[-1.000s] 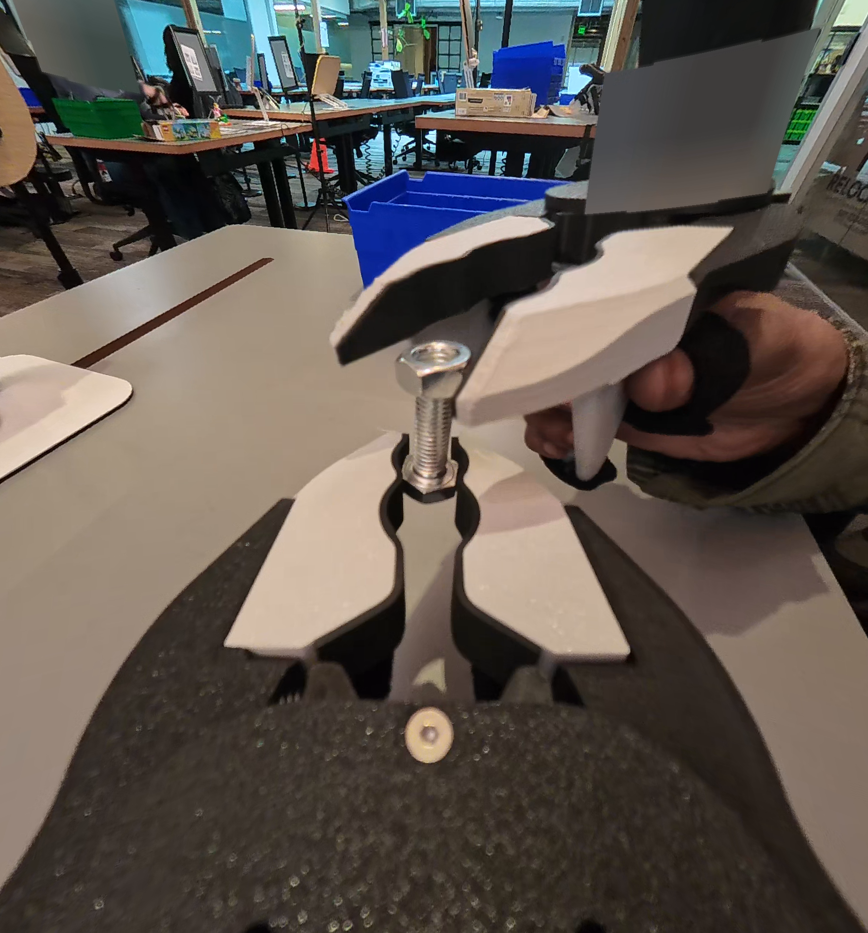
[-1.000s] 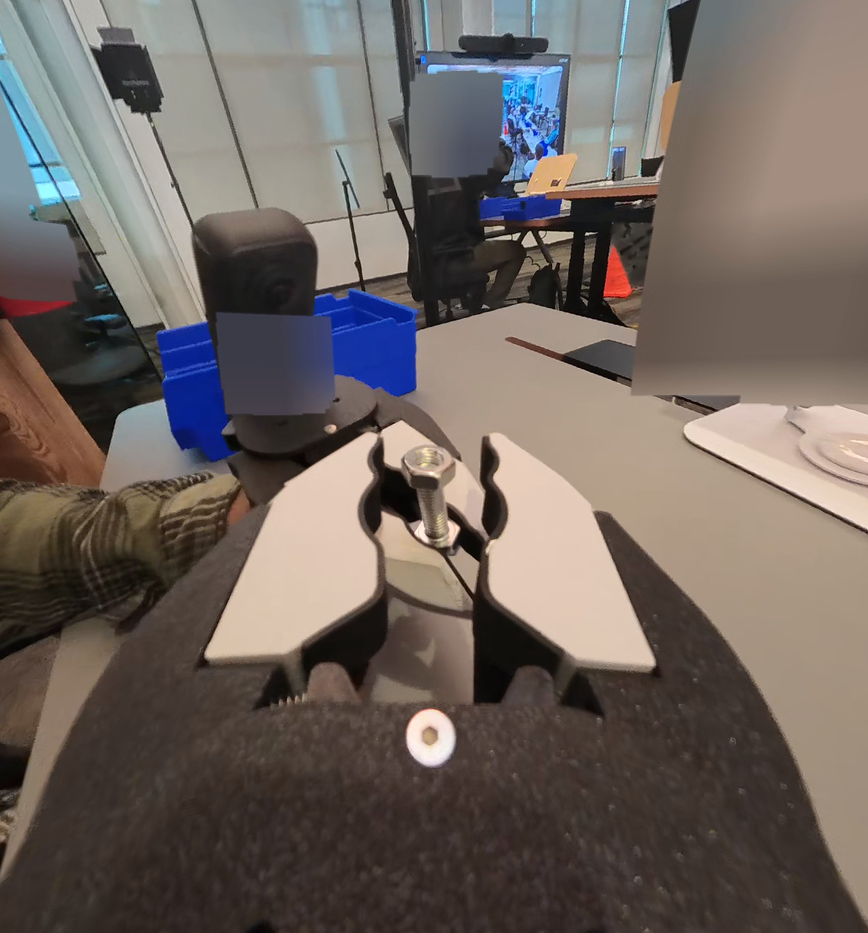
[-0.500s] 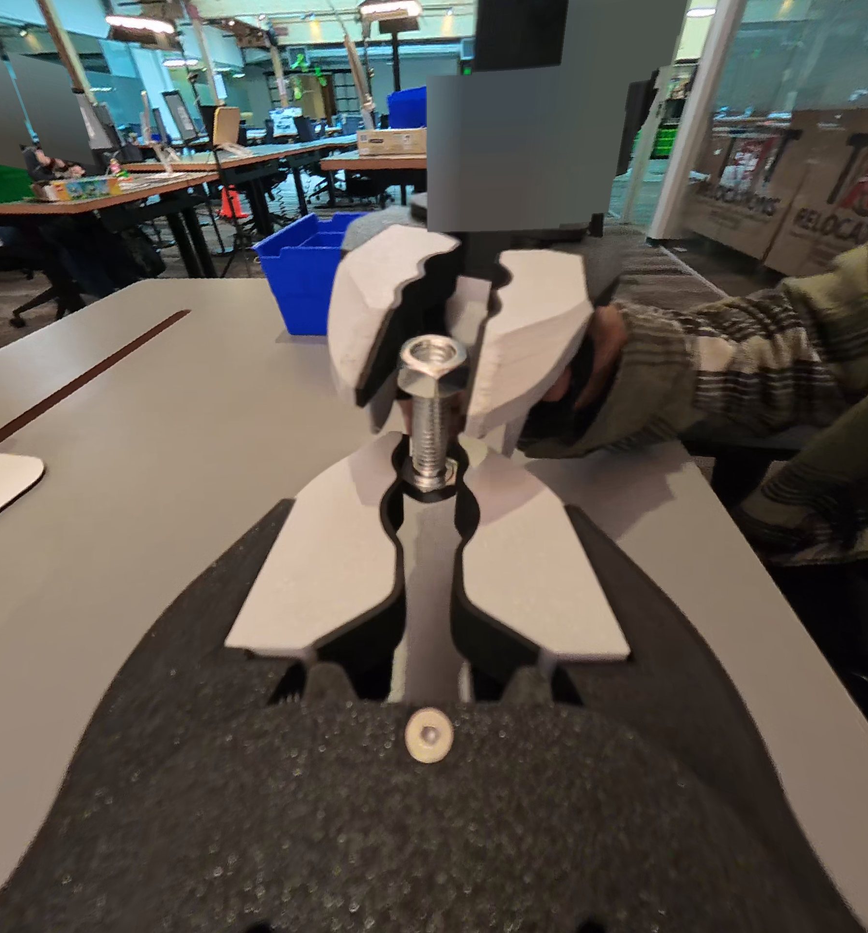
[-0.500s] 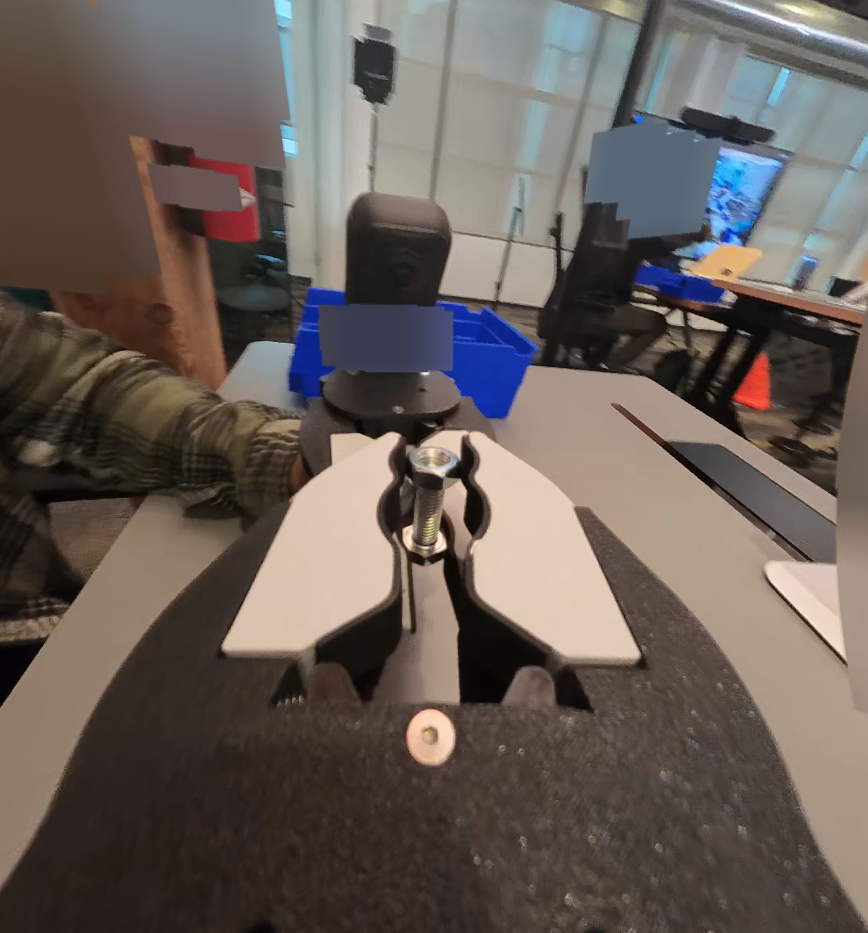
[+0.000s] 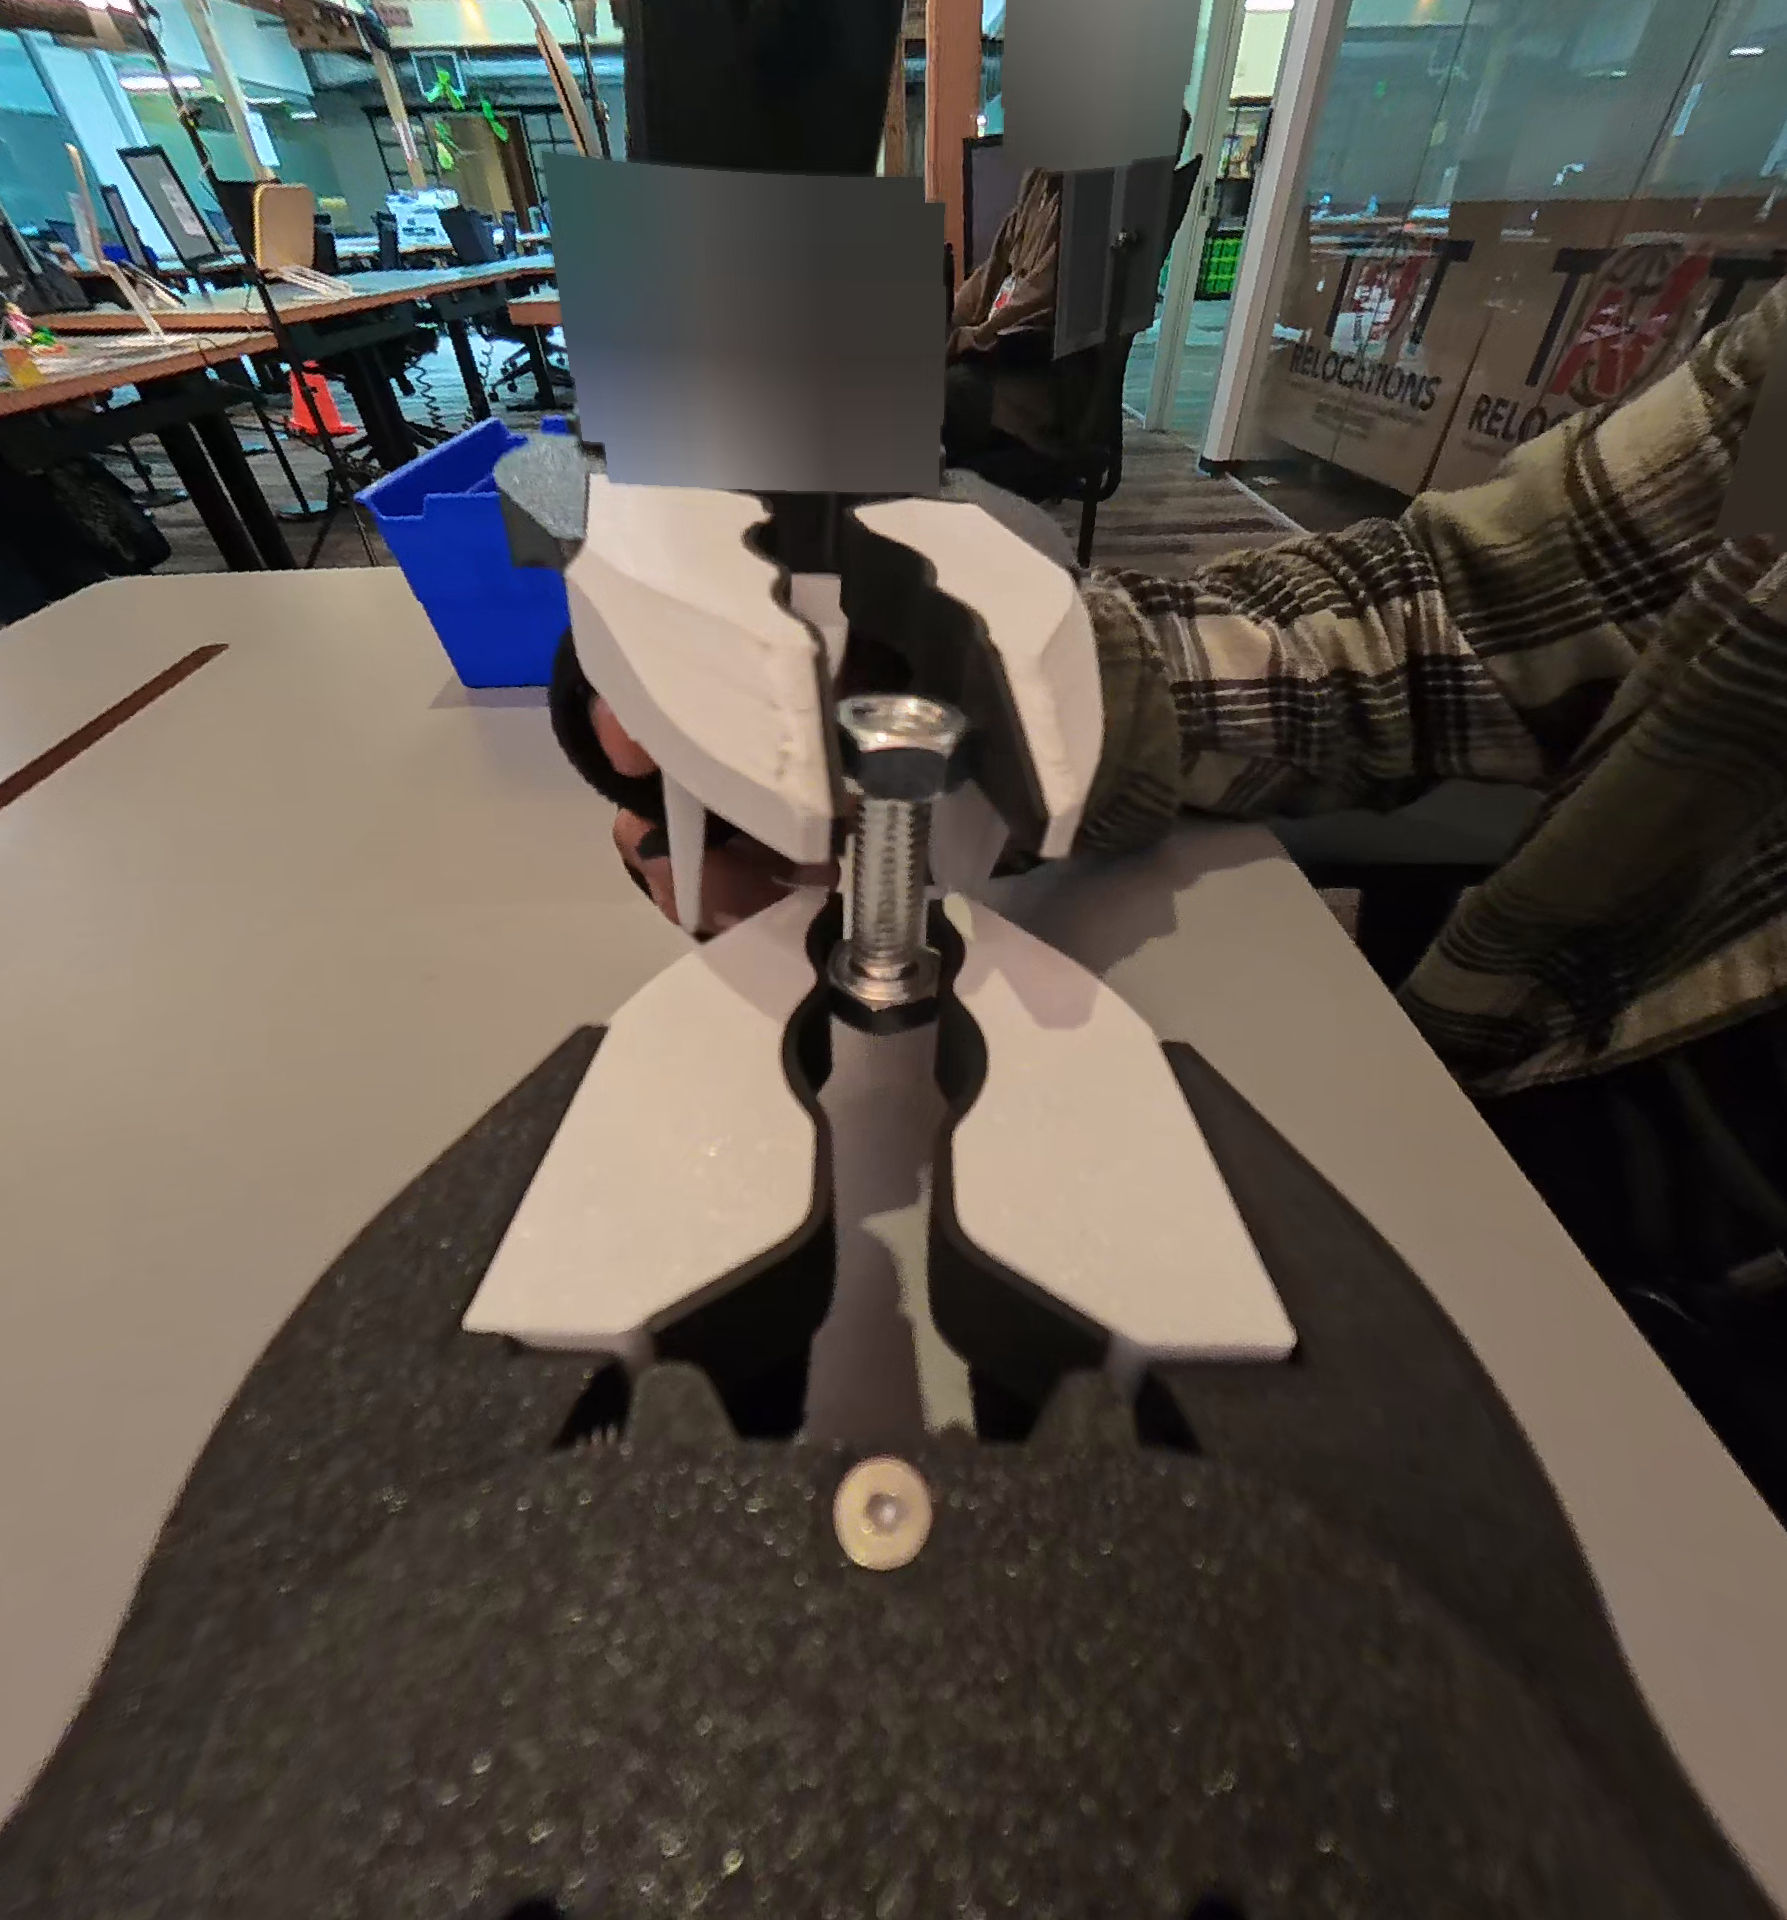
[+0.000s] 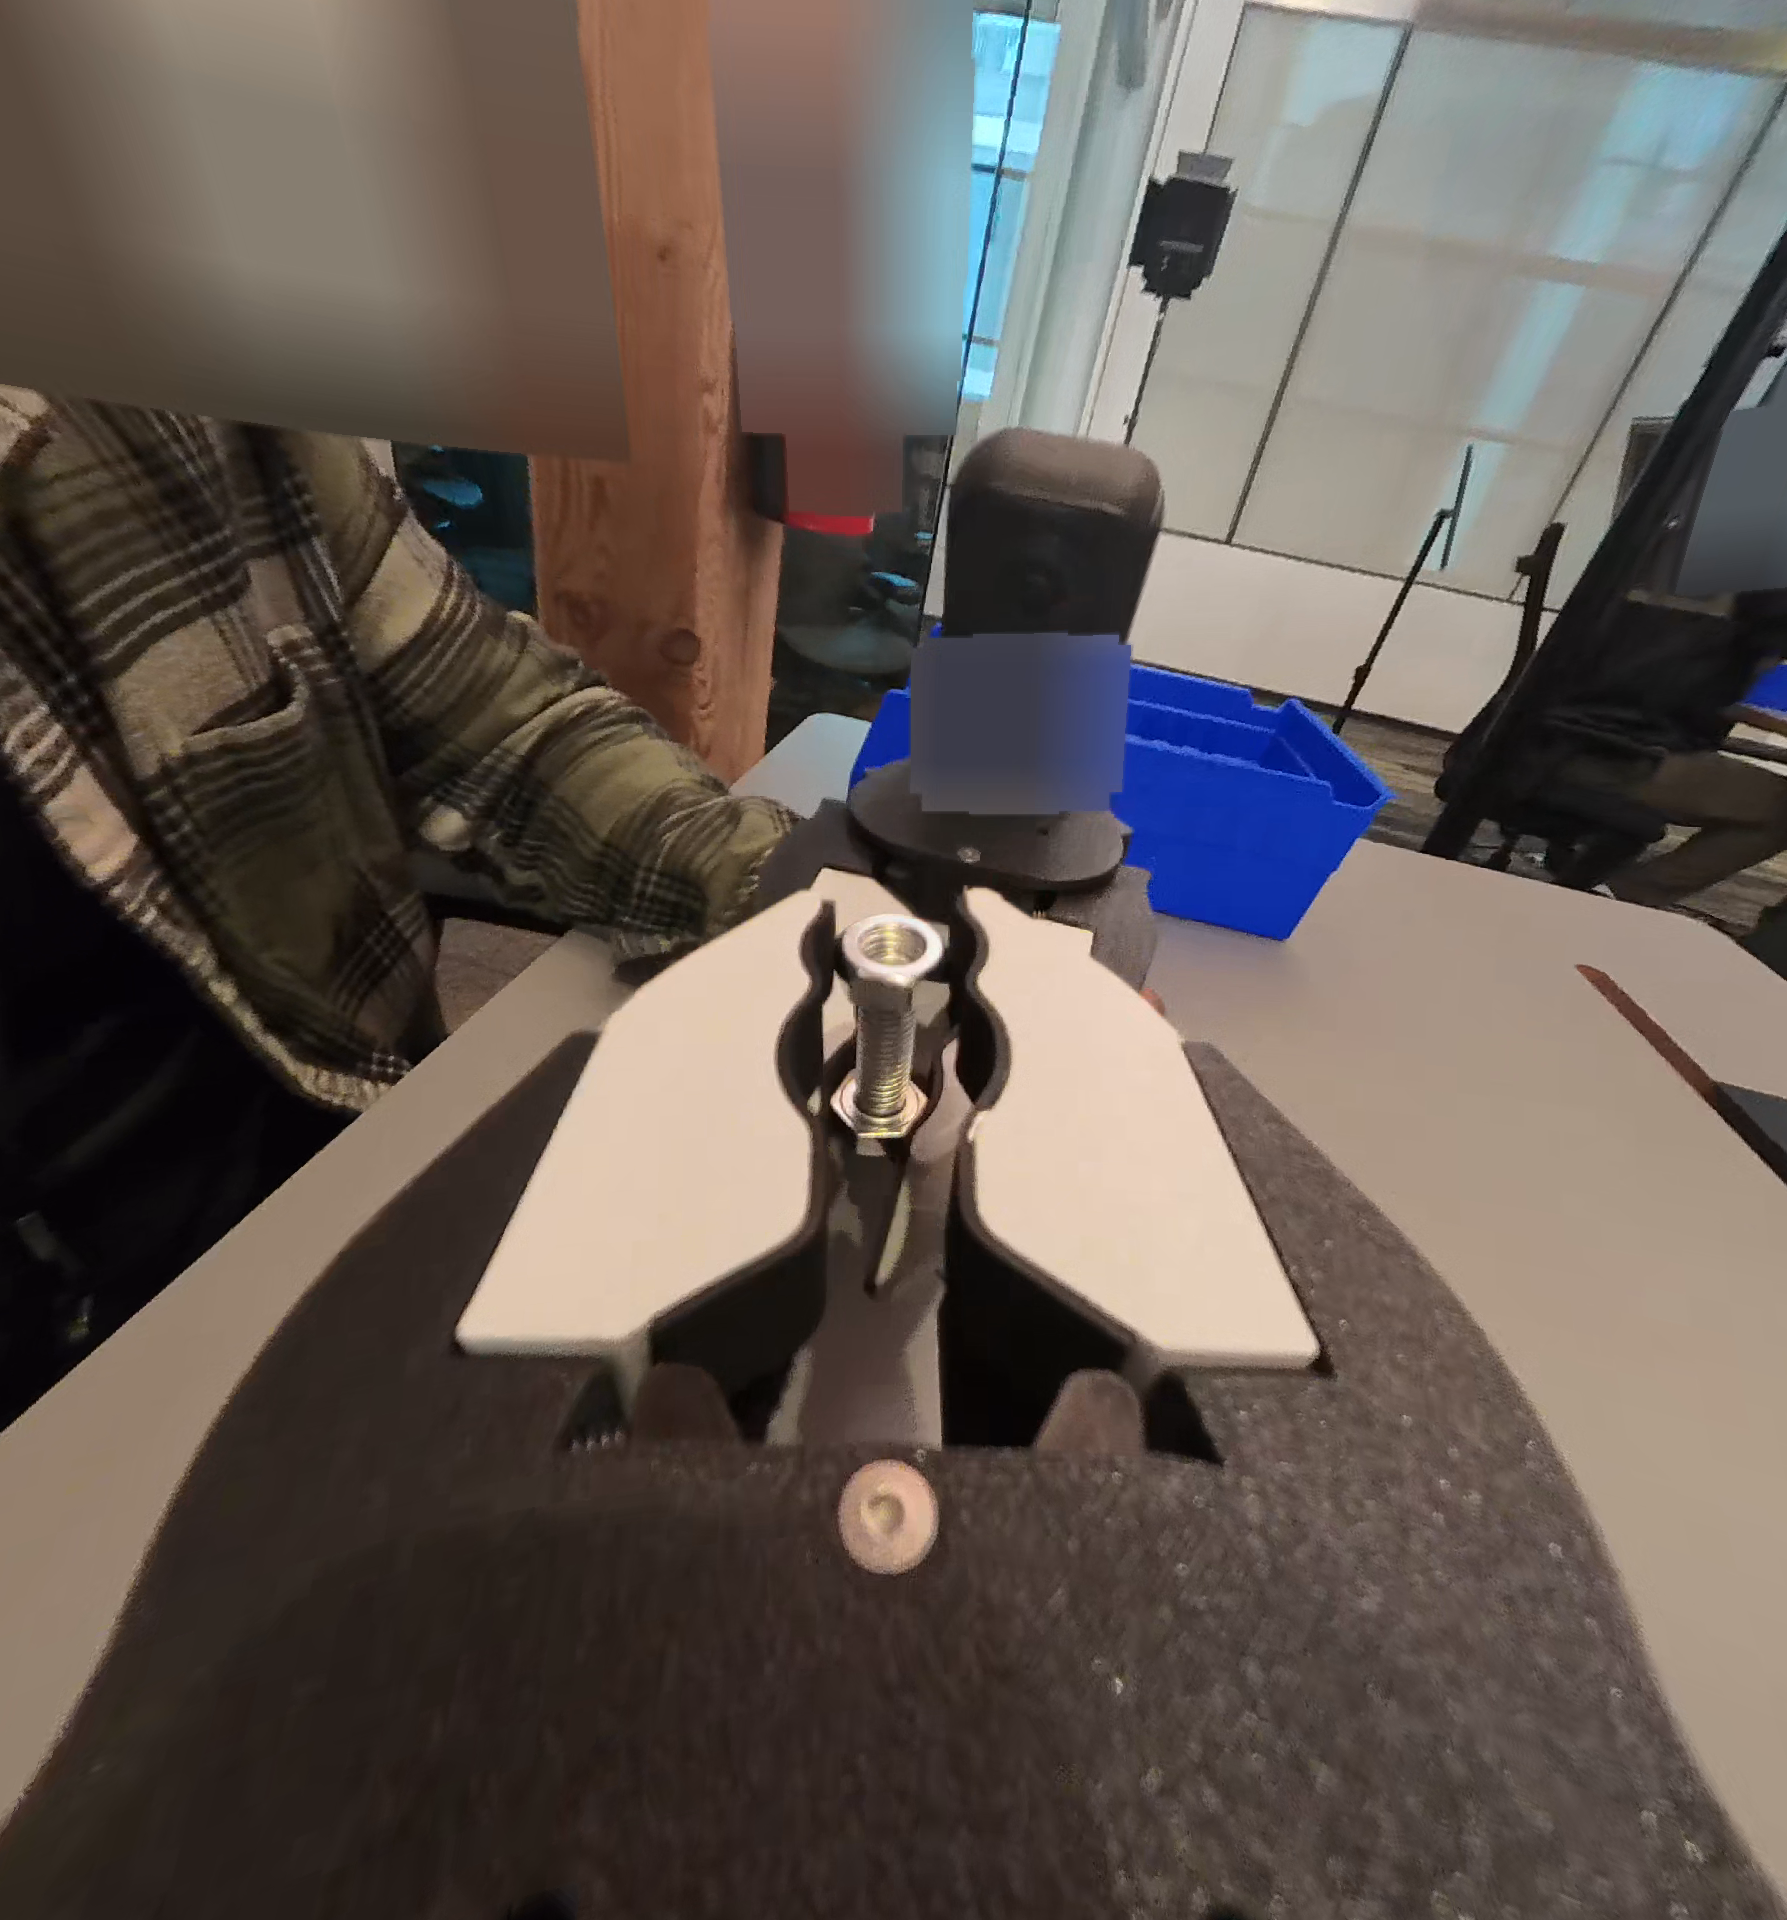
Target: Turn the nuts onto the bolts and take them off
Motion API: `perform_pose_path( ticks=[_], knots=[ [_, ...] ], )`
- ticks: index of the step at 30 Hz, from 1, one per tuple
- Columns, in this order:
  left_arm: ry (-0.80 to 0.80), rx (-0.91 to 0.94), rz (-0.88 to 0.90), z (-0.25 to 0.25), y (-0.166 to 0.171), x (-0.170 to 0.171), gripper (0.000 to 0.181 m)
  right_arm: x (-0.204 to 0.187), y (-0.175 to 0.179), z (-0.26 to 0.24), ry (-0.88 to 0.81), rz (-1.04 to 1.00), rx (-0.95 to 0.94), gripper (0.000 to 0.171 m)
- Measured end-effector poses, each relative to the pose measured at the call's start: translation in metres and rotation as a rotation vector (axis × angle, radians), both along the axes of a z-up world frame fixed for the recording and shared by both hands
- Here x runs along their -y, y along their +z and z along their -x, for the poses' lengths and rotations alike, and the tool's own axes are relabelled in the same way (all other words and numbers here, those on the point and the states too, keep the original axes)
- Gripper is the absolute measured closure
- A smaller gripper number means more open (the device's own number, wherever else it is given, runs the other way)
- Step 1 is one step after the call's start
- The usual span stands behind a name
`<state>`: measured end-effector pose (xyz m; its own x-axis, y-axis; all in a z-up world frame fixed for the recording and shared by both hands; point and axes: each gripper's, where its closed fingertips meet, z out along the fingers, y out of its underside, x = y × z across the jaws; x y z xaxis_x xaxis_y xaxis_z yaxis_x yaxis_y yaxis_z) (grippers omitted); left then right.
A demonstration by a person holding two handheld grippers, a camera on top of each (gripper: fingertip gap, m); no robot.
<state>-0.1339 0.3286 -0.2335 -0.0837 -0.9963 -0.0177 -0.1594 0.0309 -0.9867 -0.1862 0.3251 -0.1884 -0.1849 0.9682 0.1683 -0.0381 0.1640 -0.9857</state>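
A silver bolt (image 5: 884,862) stands upright over the grey table (image 5: 245,935). My left gripper (image 5: 881,940) is shut on the hex piece at its lower end (image 5: 881,977). A silver nut (image 5: 899,743) sits at the top of the thread. My right gripper (image 5: 904,800) faces me from the far side, its white fingers (image 5: 702,707) closed about that nut. In the right wrist view, my right gripper (image 6: 894,925) grips the nut (image 6: 889,956) above the thread (image 6: 881,1049). The lower hex (image 6: 878,1112) sits between the left gripper's tips, mostly hidden beneath.
A blue bin (image 5: 473,582) stands at the table's far edge; it also shows in the right wrist view (image 6: 1242,810). A plaid sleeve (image 5: 1388,665) reaches in from the right. The table's right edge (image 5: 1388,987) is close. A dark strip (image 5: 78,727) runs along the table.
Both grippers have swung round the bolt's axis in opposite senses. The right gripper, which came in from the right, now faces the left one head-on. The nut stays at the top of the thread.
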Motion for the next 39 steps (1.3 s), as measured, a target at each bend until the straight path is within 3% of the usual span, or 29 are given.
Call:
perform_pose_path(
  ticks=[13,23,31,35,39],
  knots=[
    [0.023,-0.01,0.01,-0.001,-0.003,-0.004,0.167,-0.004,-0.01,0.002,-0.017,-0.02,0.083,0.15],
    [0.028,-0.009,0.018,-0.002,-0.003,-0.005,0.166,-0.009,-0.006,0.003,-0.07,0.015,0.102,0.138],
    [0.094,0.012,0.037,0.002,0.0,-0.017,0.166,-0.027,0.01,-0.016,-0.431,0.097,0.042,0.108],
    [0.126,0.019,0.041,0.003,0.0,-0.022,0.166,-0.032,0.015,-0.029,-0.632,0.117,-0.007,0.112],
    [0.153,0.028,0.045,0.003,0.001,-0.025,0.166,-0.029,0.011,-0.027,-0.708,0.144,0.0,0.121]
  ],
)
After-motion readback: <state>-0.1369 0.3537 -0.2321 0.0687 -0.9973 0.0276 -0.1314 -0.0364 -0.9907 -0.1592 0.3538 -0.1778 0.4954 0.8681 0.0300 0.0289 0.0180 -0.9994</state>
